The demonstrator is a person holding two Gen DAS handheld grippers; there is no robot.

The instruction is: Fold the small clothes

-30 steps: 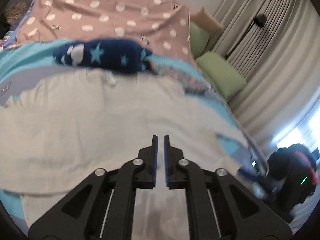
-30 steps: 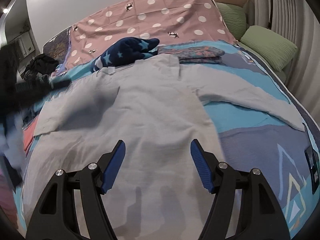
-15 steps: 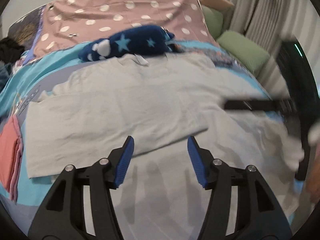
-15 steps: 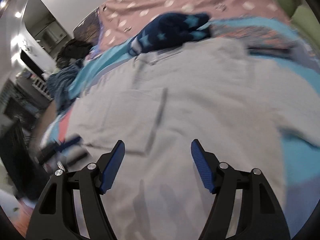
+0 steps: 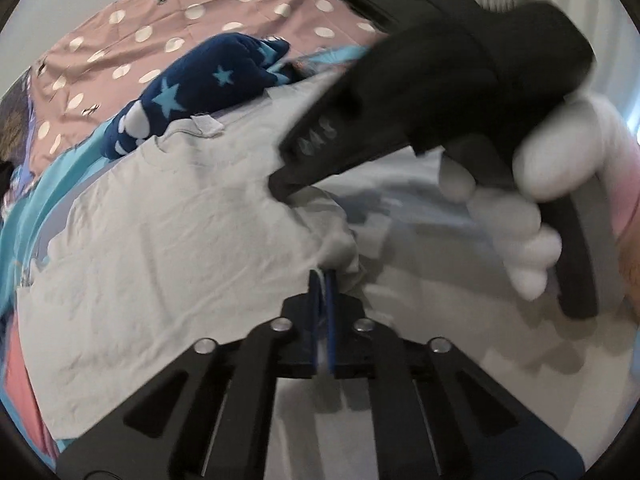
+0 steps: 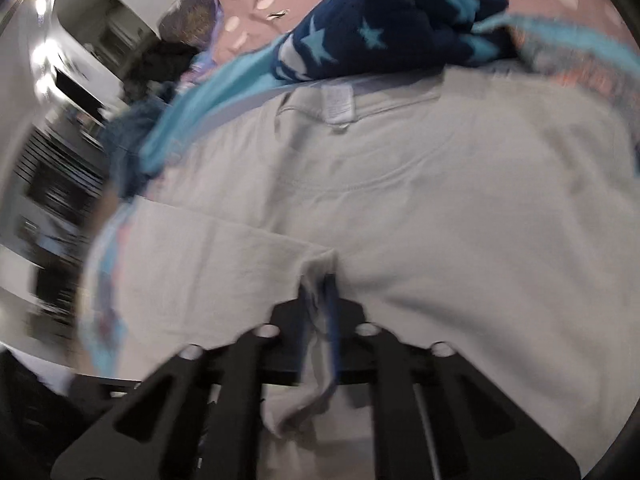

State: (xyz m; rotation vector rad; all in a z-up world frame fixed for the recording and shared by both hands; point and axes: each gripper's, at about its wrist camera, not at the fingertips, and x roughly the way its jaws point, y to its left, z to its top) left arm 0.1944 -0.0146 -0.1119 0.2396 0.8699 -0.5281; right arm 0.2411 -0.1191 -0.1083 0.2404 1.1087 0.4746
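Shirt [image 6: 440, 208] spread on bed [image 5: 36, 200]; star-print bundle [image 6: 384, 28] behind its collar; dotted cover [image 5: 192, 12] farther back.

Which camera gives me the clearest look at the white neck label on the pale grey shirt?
The right wrist view: the white neck label sits near centre, flat and unobstructed on the pale grey shirt. The left wrist view shows it smaller, farther off.

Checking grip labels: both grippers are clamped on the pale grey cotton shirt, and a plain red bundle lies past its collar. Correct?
Not quite. The bundle beyond the pale grey cotton shirt is navy with light stars, per the right wrist view. Both the left gripper and right gripper are clamped on it.
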